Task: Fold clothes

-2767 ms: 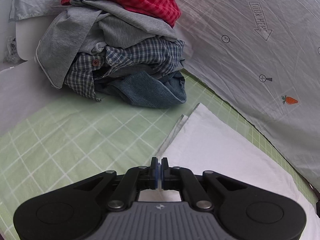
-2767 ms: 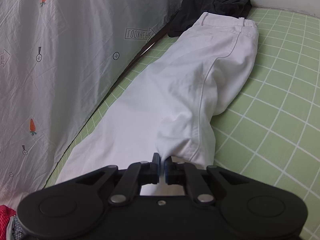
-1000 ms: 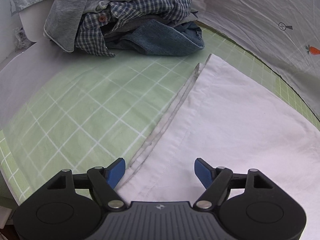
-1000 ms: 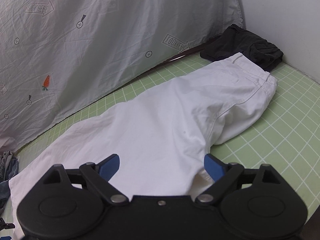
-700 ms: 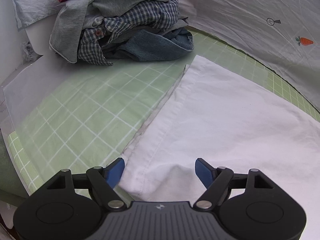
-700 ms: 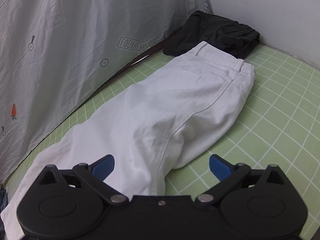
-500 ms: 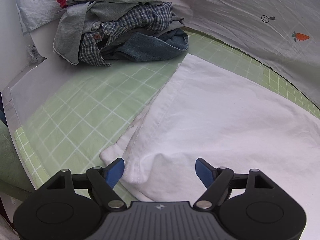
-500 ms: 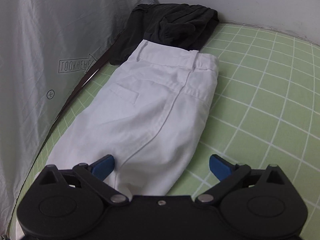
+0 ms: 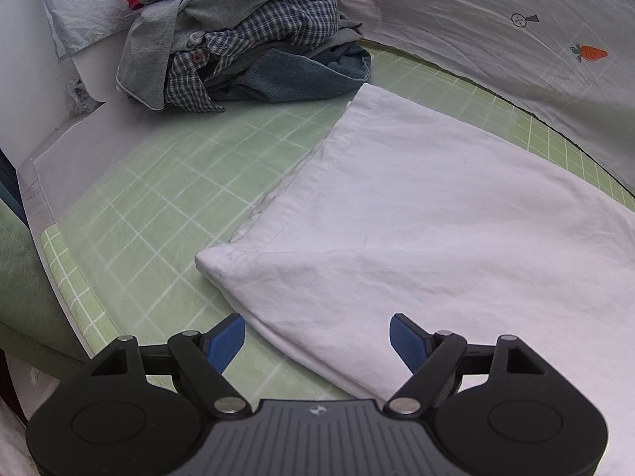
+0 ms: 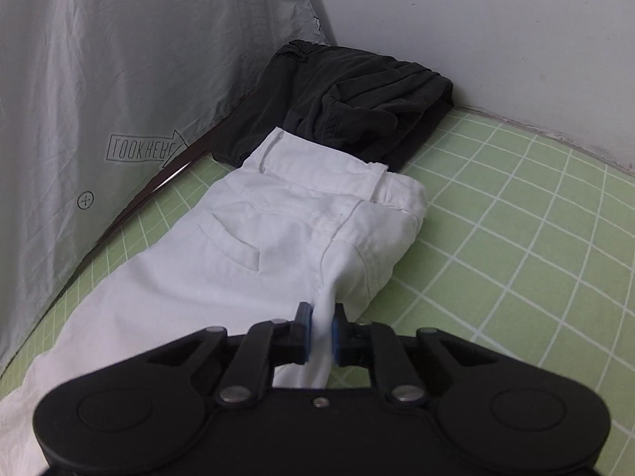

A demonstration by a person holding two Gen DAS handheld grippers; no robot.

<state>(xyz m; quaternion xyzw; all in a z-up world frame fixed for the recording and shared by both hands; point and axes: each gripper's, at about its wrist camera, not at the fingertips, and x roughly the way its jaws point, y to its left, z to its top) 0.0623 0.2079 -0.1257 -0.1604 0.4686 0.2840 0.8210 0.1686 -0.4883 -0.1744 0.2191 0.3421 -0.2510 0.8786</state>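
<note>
White trousers [image 9: 436, 218] lie flat on a green checked mat [image 9: 158, 198]. In the left wrist view their leg hems point toward me, with the near corner slightly rumpled. My left gripper [image 9: 315, 327] hovers open just over that hem end, and the cloth lies below the gap, untouched by the pads. In the right wrist view the waist end of the trousers [image 10: 258, 246] shows a back pocket and belt loops. My right gripper [image 10: 320, 317] is closing, its blue pads pinching a raised fold of the seat at the near edge.
A heap of mixed clothes [image 9: 246, 47] sits beyond the hems. A folded dark garment [image 10: 357, 103] touches the waistband by the white wall [image 10: 476, 20]. A grey sheet printed with carrots [image 10: 99, 79] rises along the far side. Bare mat [image 10: 516, 258] lies to the right.
My right gripper swung toward the waist end, dropped and went from wide open to pinching the seat fabric. My left gripper drew back, bringing the whole hem edge into view.
</note>
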